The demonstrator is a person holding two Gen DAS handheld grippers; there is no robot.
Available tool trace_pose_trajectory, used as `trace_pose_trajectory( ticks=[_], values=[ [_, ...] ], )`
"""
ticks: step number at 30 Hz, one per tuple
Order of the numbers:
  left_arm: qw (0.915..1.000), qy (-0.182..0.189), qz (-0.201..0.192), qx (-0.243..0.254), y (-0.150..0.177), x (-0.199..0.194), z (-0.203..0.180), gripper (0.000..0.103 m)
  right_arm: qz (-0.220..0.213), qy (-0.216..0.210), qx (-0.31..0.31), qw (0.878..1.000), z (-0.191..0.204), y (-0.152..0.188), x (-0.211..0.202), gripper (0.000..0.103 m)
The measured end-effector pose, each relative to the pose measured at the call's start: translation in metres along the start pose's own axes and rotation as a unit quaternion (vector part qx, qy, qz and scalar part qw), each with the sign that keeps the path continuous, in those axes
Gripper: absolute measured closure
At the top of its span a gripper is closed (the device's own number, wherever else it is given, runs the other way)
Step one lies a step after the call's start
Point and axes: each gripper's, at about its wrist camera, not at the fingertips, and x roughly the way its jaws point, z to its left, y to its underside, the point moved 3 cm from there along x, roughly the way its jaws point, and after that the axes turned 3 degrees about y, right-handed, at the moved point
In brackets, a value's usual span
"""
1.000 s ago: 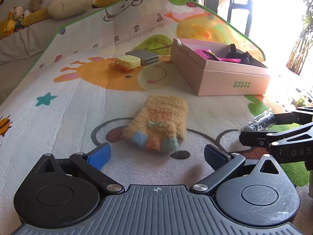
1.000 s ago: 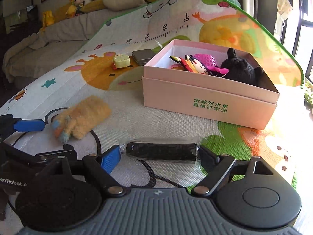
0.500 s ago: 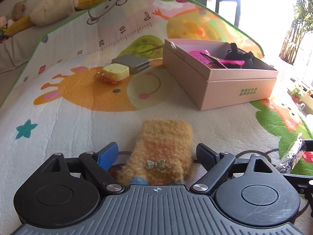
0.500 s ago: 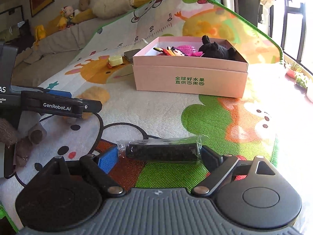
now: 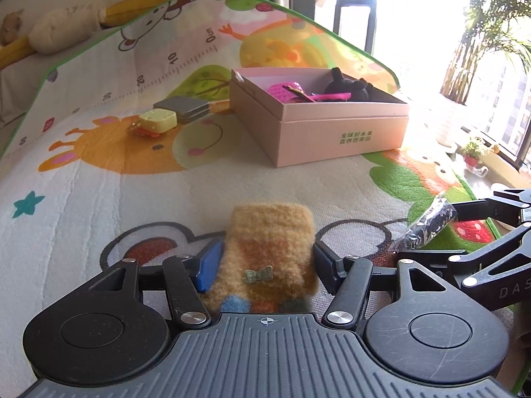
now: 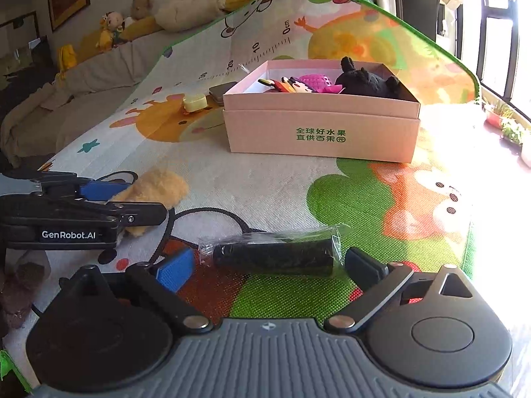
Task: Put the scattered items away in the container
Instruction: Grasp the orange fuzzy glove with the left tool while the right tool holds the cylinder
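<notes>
Left gripper (image 5: 265, 265): closed on the fuzzy mitten (image 5: 268, 248) — low over the mat (image 5: 166, 192).
Right gripper (image 6: 268, 268): wrapped black roll (image 6: 273, 258) is held between its fingers.
Pink box (image 6: 322, 132): set farther back — toys inside.

A colourful cartoon play mat (image 5: 99, 179) covers the floor; beige sofa (image 6: 83, 79) far left with plush toys (image 6: 111, 30); bright windows (image 5: 415, 16) right.
</notes>
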Motion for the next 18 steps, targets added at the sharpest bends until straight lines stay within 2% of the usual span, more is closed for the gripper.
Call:
trace_pose_trajectory(
  ticks=[2,4,9,14,18],
  values=[
    [1.0000,-0.002,-0.002,0.007,0.0007,0.0002,-0.0028,0.033,0.001,0.002,-0.003,1.000,0.0009,-0.0001,0.0004,0.004],
    [1.0000,0.001,0.002,0.006,0.0005,0.0012,-0.0030,0.021,0.002,0.005,-0.006,1.000,0.0020,0.0001,0.0007,0.004],
    [1.0000,0.000,0.003,0.002,0.0009,0.0016,-0.0019,0.017,0.002,0.008,-0.007,1.000,0.0022,0.0001,0.0011,0.004],
    [0.9998,-0.014,0.006,0.011,0.0011,0.0020,-0.0041,0.021,-0.005,0.009,-0.013,1.000,0.0041,0.0012,-0.0008,0.013],
    [0.9998,-0.013,0.005,0.015,0.0021,-0.0015,-0.0082,0.034,-0.006,0.009,-0.012,1.000,0.0038,0.0011,-0.0015,0.015]
  ],
)
